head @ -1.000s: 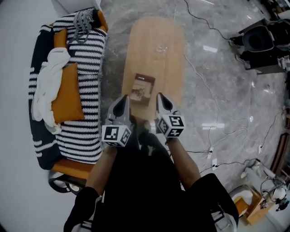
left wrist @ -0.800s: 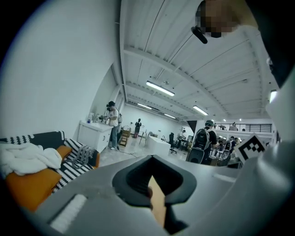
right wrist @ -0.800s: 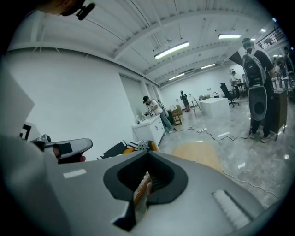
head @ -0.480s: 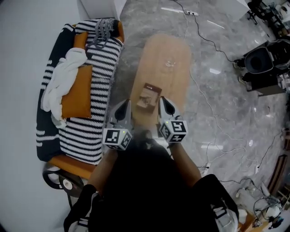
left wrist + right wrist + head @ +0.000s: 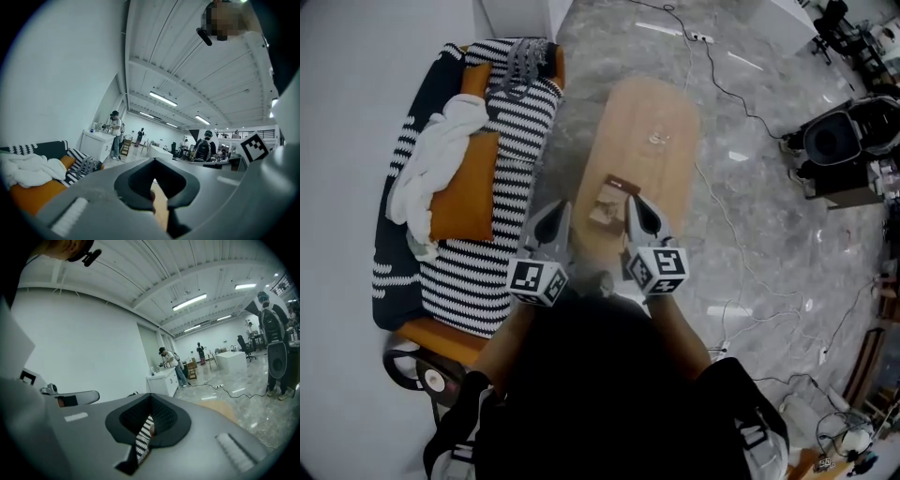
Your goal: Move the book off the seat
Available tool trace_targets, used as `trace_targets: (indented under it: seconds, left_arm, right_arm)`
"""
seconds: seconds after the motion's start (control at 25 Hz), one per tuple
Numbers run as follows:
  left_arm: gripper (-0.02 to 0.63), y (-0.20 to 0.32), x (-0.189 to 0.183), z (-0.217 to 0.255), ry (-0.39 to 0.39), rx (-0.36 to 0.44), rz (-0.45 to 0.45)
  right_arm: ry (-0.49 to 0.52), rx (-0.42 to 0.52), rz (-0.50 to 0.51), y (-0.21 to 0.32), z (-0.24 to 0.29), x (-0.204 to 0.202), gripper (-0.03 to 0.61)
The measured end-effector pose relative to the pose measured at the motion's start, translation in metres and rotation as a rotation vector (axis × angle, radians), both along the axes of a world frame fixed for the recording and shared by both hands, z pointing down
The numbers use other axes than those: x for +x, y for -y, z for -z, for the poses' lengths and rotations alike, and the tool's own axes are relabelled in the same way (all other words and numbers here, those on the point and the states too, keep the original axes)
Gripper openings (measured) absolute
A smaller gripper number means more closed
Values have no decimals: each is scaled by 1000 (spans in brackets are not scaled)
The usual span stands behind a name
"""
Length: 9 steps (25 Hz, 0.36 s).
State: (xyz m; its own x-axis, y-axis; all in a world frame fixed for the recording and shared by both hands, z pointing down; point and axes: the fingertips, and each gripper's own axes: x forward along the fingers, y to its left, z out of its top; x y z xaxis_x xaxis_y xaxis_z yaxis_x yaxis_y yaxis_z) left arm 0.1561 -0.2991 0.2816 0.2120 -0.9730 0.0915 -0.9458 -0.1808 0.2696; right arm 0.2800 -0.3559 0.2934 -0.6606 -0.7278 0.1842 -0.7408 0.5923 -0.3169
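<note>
While I am holding my left gripper (image 5: 555, 214) and right gripper (image 5: 636, 206) at centre of the head view, the book (image 5: 607, 195) is lying on the wooden table (image 5: 652, 112) just above them, off the striped seat (image 5: 464, 272) at left. Left gripper view: jaws resting together, empty. Right gripper view: likewise closed, empty.

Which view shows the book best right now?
Head view: the book lies in plain sight on the wooden table. Left gripper view shows only a sliver of table between its jaws. Right gripper view shows a table edge, no book.
</note>
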Motion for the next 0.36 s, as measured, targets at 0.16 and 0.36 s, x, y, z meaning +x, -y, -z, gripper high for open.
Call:
trace_targets:
  seconds: [0.16,0.36]
  left_arm:
    - [6,1,-4,6,-4,12,-8]
    - [6,-2,-2,6,-11,26,-29]
  right_arm:
    - [6,6,8,-3,4,-8,6]
    - [14,8,11,-6,2,-10,6]
